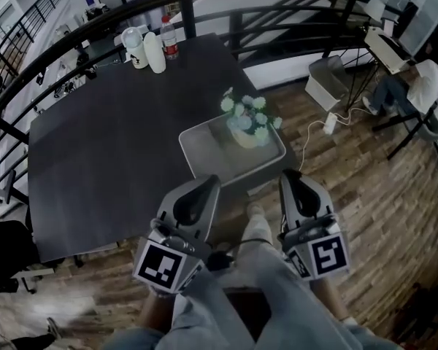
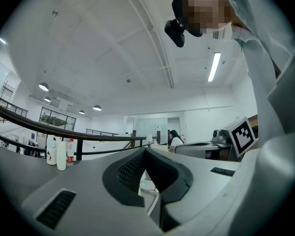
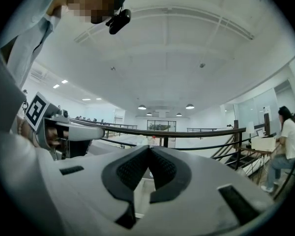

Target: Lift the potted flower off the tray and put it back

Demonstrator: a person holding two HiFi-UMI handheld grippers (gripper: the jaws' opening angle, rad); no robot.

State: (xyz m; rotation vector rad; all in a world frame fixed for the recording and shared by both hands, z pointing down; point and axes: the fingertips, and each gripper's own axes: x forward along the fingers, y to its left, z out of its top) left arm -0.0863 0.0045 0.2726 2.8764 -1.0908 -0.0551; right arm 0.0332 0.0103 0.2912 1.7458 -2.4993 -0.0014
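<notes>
Closed left gripper (image 1: 204, 181), right gripper (image 1: 290, 175); blurry potted flower (image 1: 248, 121) in tray (image 1: 197, 150).

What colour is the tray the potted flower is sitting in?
Light grey. The tray shows best in the head view.

The potted flower (image 1: 247, 117) is pale green-white, the tray (image 1: 201, 150) grey, the table (image 1: 109, 159) dark.

The dark table (image 1: 109, 144) bears a grey tray (image 1: 196, 150) (near its corner) and bottles (image 1: 155, 51) at the far edge.
</notes>
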